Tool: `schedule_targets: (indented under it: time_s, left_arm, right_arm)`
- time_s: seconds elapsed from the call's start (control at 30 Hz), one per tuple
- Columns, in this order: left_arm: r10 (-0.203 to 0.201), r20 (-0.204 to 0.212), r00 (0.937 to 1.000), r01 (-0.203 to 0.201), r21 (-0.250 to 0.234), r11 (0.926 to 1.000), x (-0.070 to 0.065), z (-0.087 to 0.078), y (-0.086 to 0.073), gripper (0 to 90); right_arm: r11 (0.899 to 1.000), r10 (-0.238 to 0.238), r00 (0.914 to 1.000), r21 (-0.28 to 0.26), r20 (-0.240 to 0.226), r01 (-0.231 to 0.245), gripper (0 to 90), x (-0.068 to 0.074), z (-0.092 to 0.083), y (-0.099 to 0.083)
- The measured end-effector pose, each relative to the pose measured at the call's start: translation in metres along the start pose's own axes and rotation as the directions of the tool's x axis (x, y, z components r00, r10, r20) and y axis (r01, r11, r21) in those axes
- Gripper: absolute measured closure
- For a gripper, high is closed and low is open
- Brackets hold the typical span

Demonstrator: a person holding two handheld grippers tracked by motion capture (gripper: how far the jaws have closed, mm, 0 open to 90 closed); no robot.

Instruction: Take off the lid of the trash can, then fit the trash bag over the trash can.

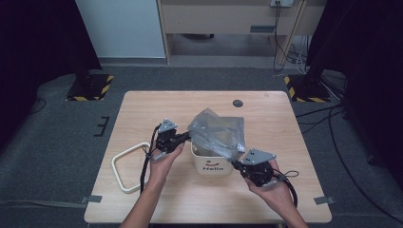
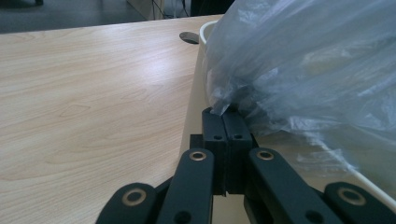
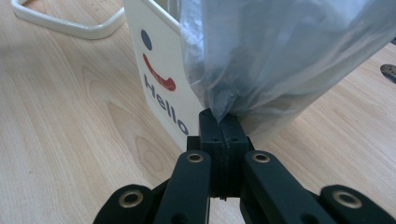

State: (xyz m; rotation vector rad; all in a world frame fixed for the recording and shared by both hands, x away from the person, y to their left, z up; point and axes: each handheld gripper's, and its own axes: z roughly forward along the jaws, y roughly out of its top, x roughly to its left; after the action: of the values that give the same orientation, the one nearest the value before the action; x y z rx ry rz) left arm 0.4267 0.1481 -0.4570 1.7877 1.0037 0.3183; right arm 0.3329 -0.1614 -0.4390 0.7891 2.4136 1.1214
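Two tongs, left (image 1: 186, 137) and right (image 1: 236, 164), each clamped on one plastic bag (image 1: 217, 133) over one bin (image 1: 211, 165).

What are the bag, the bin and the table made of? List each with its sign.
Bag: thin grey translucent plastic film, glossy, going by its crinkles and the bin edge showing through.
Bin: probably smooth cream plastic or coated metal, with a printed "Hello" and a clean rim.
Table: pale wood or wood-look laminate with visible grain and a matte sheen.
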Motion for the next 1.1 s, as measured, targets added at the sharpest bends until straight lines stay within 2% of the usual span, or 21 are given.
schedule_targets:
  time_s: [0.17,0.4,0.5,0.97,1.03,1.1]
  left_arm:
    - [-0.021,0.009,0.9997,0.021,-0.005,0.9998,0.0021,0.0027,-0.0005,89.7]
    - [-0.013,0.012,0.9999,0.013,0.001,0.9999,0.005,0.0022,-0.0001,89.6]
    - [-0.019,0.007,0.9998,0.019,-0.004,0.9998,0.0051,0.0016,-0.0004,89.6]
    - [-0.009,0.002,1.0,0.009,0.006,0.9999,0.005,0.0005,-0.0008,89.0]
    - [-0.007,-0.007,0.9999,0.008,0.009,0.9999,0.0052,-0.0003,-0.0004,86.9]
    - [0.002,-0.037,0.9993,-0.001,0.015,0.9999,0.006,-0.0027,0.0005,79.2]
  right_arm:
    - [1.0,0.0,1.0,0.006,-0.005,0.0,90.0,-0.0009,0.0043,0.0]
    - [1.0,0.011,0.9998,0.0,-0.017,-0.011,90.0,-0.0037,0.0057,-0.0013]
    - [1.0,0.0,0.9999,0.0,-0.015,0.0,90.0,-0.0042,0.0073,-0.0022]
    - [1.0,0.004,0.9997,-0.004,-0.026,-0.004,90.0,-0.0054,0.0108,-0.0056]
    - [1.0,0.005,0.9996,-0.006,-0.027,-0.005,90.0,-0.0044,0.0089,-0.0062]
    - [1.0,0.017,0.9995,-0.017,-0.028,-0.017,88.1,-0.0038,0.005,-0.0079]
